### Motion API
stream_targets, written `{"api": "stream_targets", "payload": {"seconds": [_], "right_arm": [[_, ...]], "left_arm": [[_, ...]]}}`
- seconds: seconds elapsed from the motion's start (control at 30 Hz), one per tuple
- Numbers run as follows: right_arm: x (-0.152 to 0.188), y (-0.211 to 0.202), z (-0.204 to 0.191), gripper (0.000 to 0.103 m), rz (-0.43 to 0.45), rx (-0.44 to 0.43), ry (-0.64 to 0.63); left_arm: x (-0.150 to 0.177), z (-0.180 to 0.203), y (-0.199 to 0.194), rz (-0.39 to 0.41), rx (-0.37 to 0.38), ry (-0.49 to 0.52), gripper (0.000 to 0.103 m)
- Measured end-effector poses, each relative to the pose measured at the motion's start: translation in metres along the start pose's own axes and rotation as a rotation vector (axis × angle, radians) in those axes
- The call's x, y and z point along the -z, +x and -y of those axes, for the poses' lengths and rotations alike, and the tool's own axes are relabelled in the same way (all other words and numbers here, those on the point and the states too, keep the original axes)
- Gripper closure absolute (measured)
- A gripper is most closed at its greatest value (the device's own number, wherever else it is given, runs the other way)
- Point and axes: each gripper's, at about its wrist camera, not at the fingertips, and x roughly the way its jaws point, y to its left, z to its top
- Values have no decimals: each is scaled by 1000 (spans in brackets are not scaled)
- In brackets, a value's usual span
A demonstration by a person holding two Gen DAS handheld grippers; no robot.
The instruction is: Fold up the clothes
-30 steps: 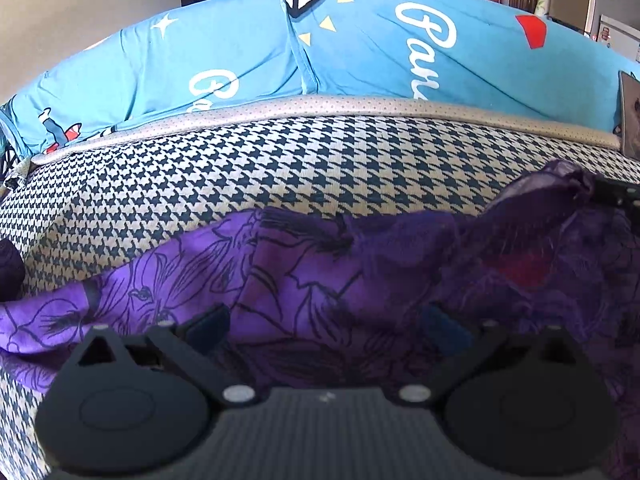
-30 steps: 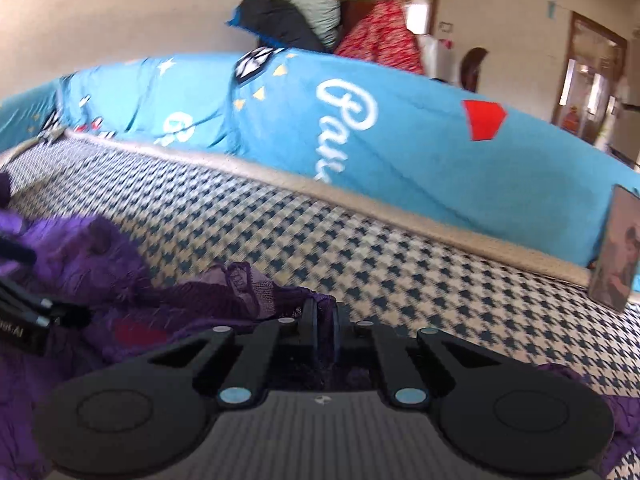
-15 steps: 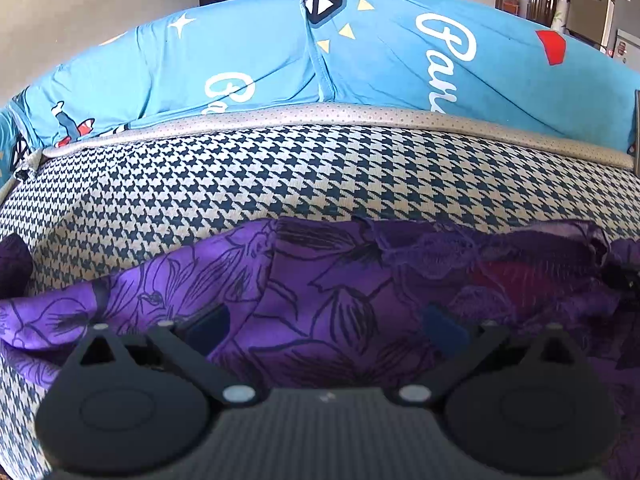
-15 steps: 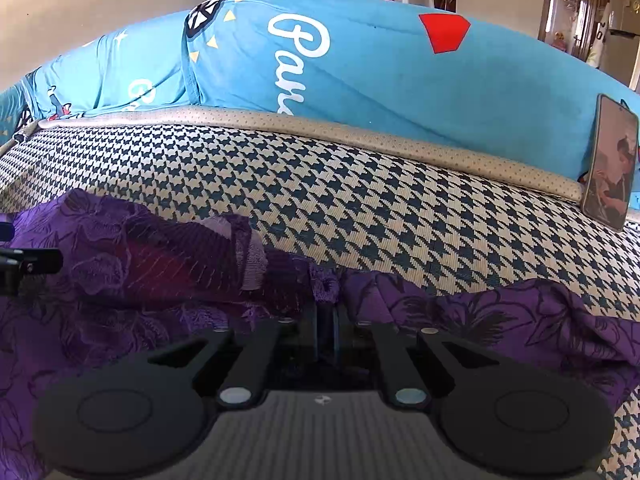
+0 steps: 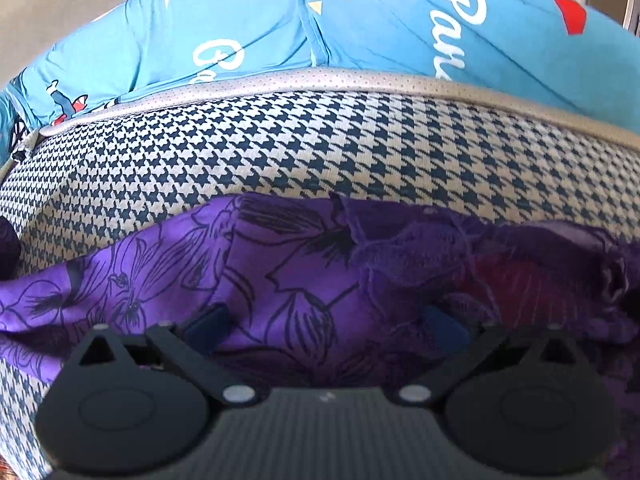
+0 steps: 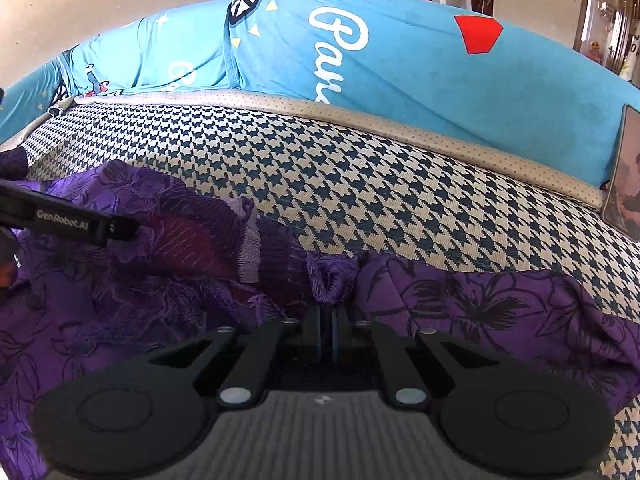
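Two grippers | left gripper spread over purple garment | right gripper pinching bunched edge ahead | soft, limp, light; grip hems

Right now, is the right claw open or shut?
Shut: the right claw has its fingers together, pinching a bunched edge of the purple garment.

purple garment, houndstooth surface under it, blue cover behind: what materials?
Purple floral-print garment: looks like thin, smooth woven cloth, soft wrinkles; a darker lace-like panel shows openwork. Houndstooth surface: coarse woven textile, matte, visible weave. Blue printed cover: soft matte fabric, likely cotton-type, creased. Right claw pinches a bunched garment edge.
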Motion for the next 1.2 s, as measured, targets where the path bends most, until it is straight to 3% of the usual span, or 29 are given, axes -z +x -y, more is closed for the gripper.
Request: {"api": "stream_targets", "payload": {"seconds": [0.23, 0.53, 0.77, 1.03, 1.13, 1.2], "right_arm": [[-8, -12, 5, 96, 31, -31, -4], [-35, -14, 15, 91, 169, -105, 172], [-51, 7, 6, 62, 200, -199, 245], [-62, 24, 11, 56, 240, -211, 278], [-66, 31, 11, 45, 240, -206, 263], [-67, 38, 11, 33, 221, -222, 250]], "left_arm": [[11, 7, 5, -9, -13, 63, 0], [17, 4, 5, -7, 0, 71, 0], [22, 3, 4, -3, 13, 79, 0], [24, 2, 4, -5, 20, 86, 0], [25, 1, 3, -6, 26, 91, 0], [26, 0, 2, -7, 30, 95, 0]]}}
